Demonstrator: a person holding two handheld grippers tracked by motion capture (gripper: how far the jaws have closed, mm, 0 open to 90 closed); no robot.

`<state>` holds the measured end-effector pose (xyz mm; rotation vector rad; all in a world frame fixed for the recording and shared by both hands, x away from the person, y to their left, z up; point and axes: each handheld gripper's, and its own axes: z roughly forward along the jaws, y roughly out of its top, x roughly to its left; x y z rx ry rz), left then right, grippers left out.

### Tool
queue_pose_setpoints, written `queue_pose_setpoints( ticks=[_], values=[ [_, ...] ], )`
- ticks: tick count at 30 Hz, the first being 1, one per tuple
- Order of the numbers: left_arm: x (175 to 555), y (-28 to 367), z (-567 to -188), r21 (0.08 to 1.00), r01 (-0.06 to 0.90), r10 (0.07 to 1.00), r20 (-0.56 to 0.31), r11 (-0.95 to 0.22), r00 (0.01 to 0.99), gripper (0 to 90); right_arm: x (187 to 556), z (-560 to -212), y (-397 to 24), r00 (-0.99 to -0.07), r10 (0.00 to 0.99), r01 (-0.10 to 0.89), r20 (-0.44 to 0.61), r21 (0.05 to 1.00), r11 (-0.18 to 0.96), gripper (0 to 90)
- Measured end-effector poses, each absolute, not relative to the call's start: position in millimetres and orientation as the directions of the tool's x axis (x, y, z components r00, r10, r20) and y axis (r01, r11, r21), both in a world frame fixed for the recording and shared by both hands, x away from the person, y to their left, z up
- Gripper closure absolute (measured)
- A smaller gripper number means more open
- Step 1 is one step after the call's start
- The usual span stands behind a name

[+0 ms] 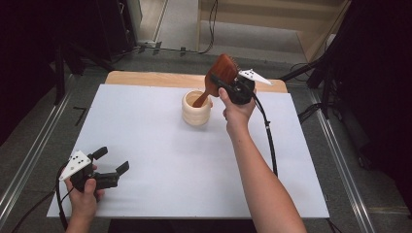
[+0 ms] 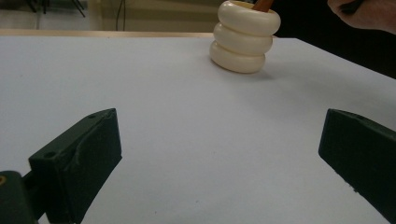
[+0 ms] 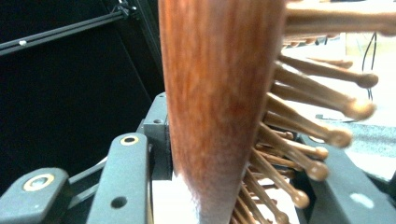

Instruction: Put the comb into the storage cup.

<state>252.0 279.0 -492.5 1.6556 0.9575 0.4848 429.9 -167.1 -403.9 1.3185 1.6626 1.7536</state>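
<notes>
At the near left corner of the white table (image 1: 145,160), the person's left hand (image 1: 83,194) rests low on the surface and holds the left gripper (image 1: 112,165), its two black jaws spread wide apart with nothing between them but bare tabletop. In the left gripper view those jaws frame the open sheet, and past them stands the cream holder (image 2: 244,38), a squat pot shaped like three stacked rings, upright on the table. From the high view the holder (image 1: 197,109) sits a little beyond the middle of the table, well apart from the left gripper. Moving right, a wooden hairbrush (image 1: 217,77) leans over the holder: its handle end dips into the holder's mouth while its broad reddish head tilts up and away to the right. The right gripper (image 1: 224,83) is clamped on the brush where the head begins, held above and just to the right of the holder by the right hand (image 1: 237,110), whose forearm stretches in from the near edge. In the right gripper view the jaws press on either side of the hairbrush (image 3: 215,93), one against its smooth wooden back, the other on the side where the ball-tipped wooden bristles (image 3: 322,135) fan out. A black cable trails from this gripper down along the forearm.
</notes>
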Motion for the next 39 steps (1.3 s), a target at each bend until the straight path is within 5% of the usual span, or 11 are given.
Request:
queue_pose_setpoints(
  ticks=[39],
  values=[
    [253,279,-492,0.936,0.345,0.789,-0.165,-0.063,0.592,0.0,445,-452,-142,-0.388,0.781,0.415,0.489,0.849,-0.326,52.5]
  ],
)
